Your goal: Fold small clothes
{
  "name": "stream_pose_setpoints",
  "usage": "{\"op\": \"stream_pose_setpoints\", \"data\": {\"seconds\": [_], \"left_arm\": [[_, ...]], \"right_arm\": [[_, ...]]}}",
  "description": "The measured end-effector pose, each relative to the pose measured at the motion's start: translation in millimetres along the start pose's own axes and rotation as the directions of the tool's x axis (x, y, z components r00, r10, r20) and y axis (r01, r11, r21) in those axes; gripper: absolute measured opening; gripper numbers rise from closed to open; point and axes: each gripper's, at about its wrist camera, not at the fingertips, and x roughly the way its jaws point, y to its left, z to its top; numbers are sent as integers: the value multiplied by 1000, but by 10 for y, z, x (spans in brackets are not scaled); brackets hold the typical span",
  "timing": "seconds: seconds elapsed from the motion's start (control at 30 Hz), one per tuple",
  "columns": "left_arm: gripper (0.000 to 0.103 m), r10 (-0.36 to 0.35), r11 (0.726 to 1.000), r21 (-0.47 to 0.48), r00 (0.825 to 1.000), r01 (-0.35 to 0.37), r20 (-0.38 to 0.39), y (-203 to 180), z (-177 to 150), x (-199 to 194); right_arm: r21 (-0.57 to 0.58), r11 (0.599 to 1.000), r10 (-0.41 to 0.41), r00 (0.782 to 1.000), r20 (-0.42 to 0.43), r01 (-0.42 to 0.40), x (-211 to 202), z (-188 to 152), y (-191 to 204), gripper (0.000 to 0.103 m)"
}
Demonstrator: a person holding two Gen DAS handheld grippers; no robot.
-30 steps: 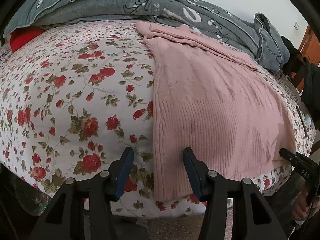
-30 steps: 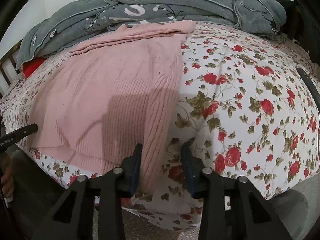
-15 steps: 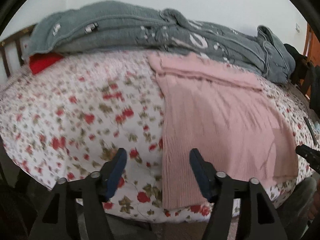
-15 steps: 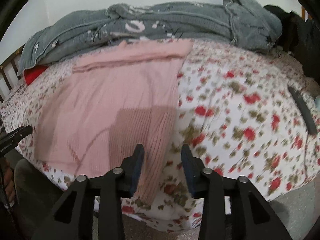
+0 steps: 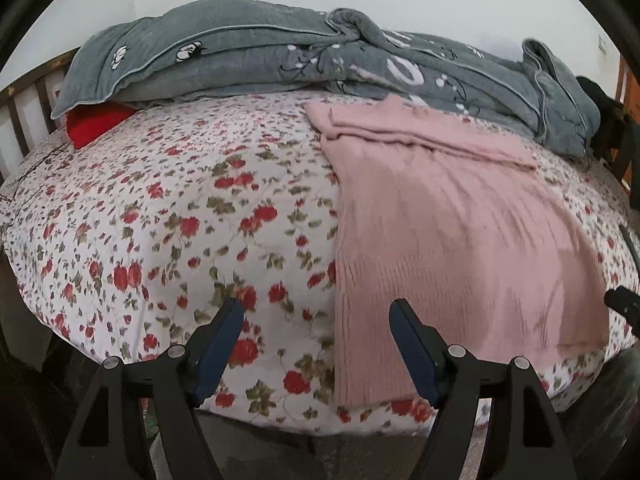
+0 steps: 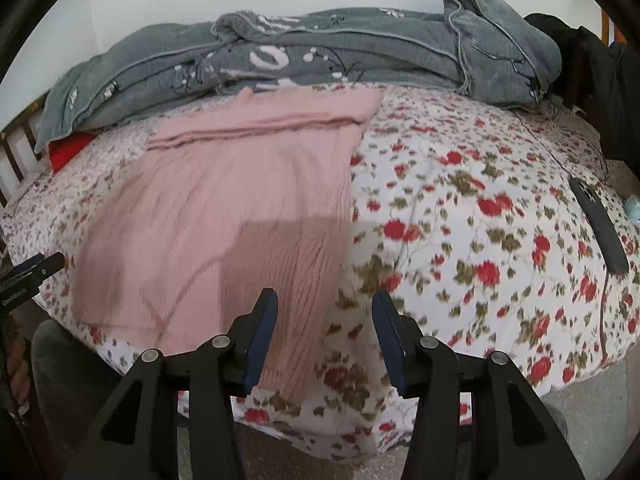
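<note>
A pink knitted sweater (image 5: pixel 440 232) (image 6: pixel 240 208) lies flat on the flowered bedspread (image 5: pixel 168 216) (image 6: pixel 472 216), its sleeves folded across the far end and its ribbed hem hanging slightly over the near edge. My left gripper (image 5: pixel 316 316) hovers above the hem's left corner, its jaws opening, with nothing pressed between the pads. My right gripper (image 6: pixel 324 308) hovers above the hem's right corner, jaws also opening and free of the cloth. The tip of the right gripper (image 5: pixel 622 304) shows at the right rim of the left wrist view.
A rumpled grey quilt (image 5: pixel 312 56) (image 6: pixel 304 52) is piled along the far side of the bed, with a red cloth (image 5: pixel 94 124) under its left end. A dark phone (image 6: pixel 598 224) lies on the bedspread at the right. Wooden bed rails (image 5: pixel 24 112) stand at far left.
Both grippers have opened wider and lifted off the sweater's hem corners, which now lie free on the bed. More of the wall and quilt shows in both views.
</note>
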Motion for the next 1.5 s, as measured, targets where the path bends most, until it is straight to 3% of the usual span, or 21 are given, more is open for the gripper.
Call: {"op": "stream_pose_setpoints", "data": {"seconds": [0.1, 0.37, 0.6, 0.87, 1.07, 1.2, 1.37, 1.5], "left_arm": [[74, 13, 1000, 11, 1000, -13, -7, -14, -41, -15], [74, 0, 1000, 23, 998, 1, -57, -60, -109, -9], [74, -16, 999, 36, 998, 19, -58, -128, -148, -90], [74, 30, 995, 98, 1000, -29, -9, -228, -227, -214], [74, -7, 995, 101, 1000, 6, 5, -229, -283, -275], [74, -8, 994, 107, 1000, 7, 8, -244, -303, -278], [74, -13, 996, 86, 1000, 14, -13, -216, -314, -243], [74, -17, 999, 36, 999, 18, -38, -124, -306, -174]], "right_arm": [[-9, 1000, -29, 1000, -4, 29, -3, -48, 34, 51], [-7, 998, -60, 997, 40, 61, -147, -84, 19, 79], [-17, 991, -132, 991, 29, 133, -199, -150, -1, 79], [0, 985, -174, 984, 37, 174, -288, -218, -52, 79], [11, 981, -192, 979, 72, 192, -378, -270, -72, 79], [-5, 986, -167, 984, 55, 167, -358, -296, -63, 79], [24, 998, -66, 997, 27, 65, -294, -343, -108, 79], [34, 997, -64, 998, 19, 63, -224, -340, -101, 79]]}}
